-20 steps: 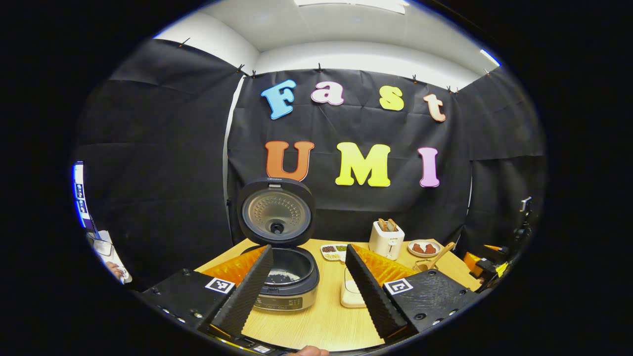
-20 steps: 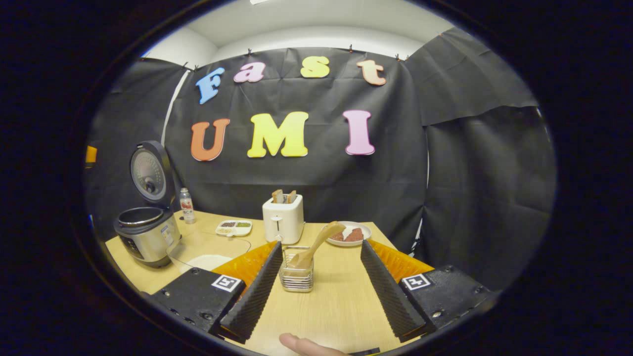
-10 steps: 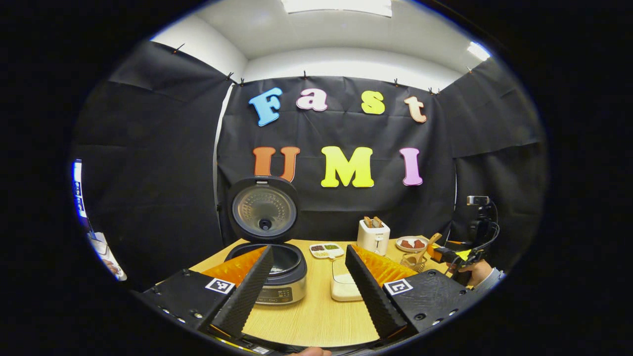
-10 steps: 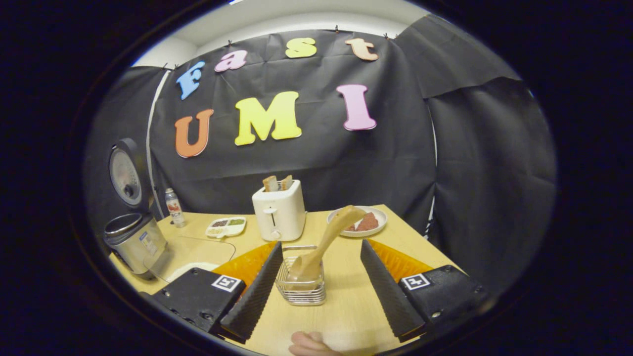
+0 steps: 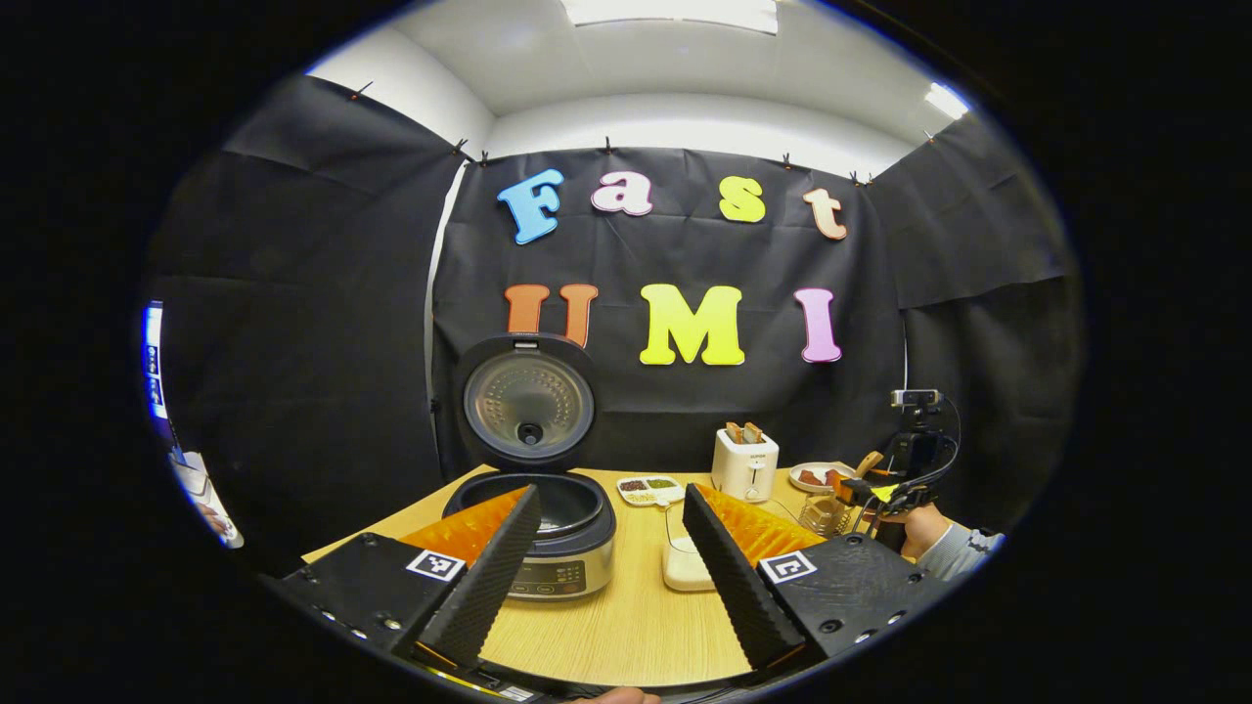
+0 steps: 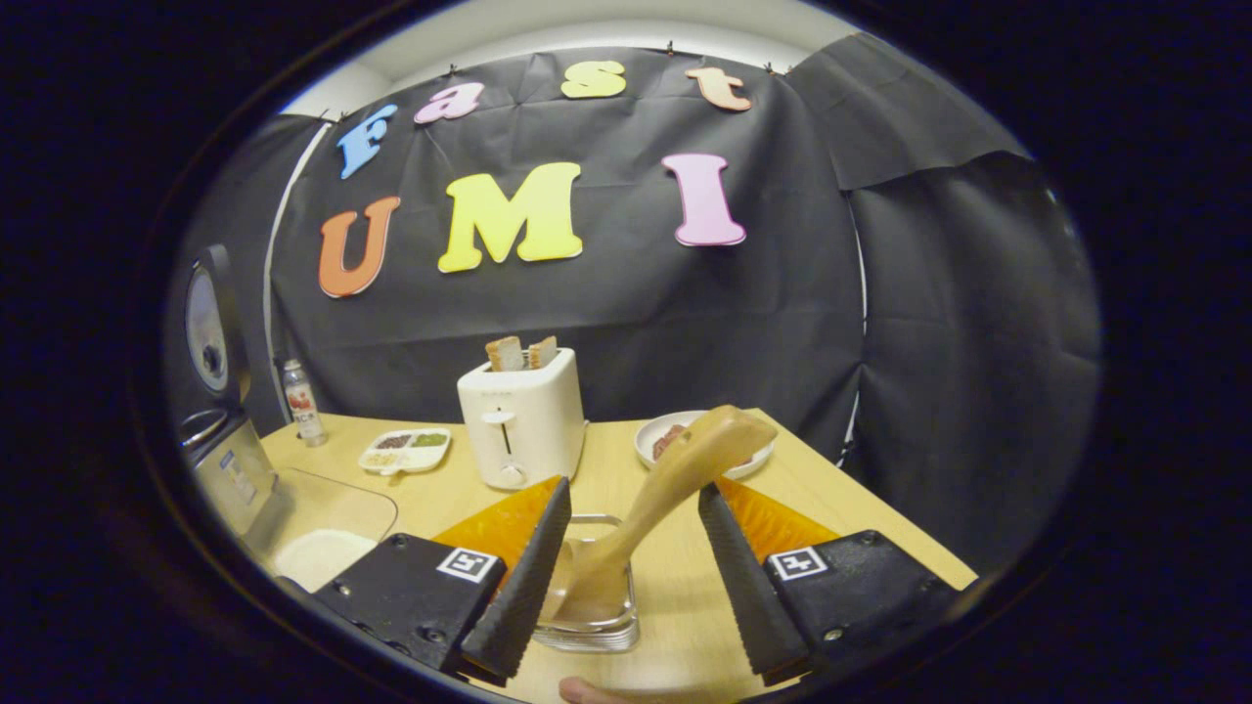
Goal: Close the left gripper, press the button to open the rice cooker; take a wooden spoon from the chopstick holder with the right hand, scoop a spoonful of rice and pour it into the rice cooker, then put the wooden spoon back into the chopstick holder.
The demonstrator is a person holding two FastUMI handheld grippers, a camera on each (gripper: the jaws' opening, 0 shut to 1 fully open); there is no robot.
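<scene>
While the rice cooker (image 5: 533, 508) stands lid-up on the worktop (image 5: 626, 636) before the spread left tongs (image 5: 606, 557), the right tongs (image 6: 626, 577), also spread, straddle the wooden spoon (image 6: 655, 499) leaning in the chopstick holder (image 6: 592, 626).

Table (image 6: 685, 577): rice cooker (image 6: 220, 460) far left; toaster (image 6: 521, 416) centre; chopstick holder (image 6: 592, 606) lower centre, wooden spoon (image 6: 675, 474) in it.
</scene>
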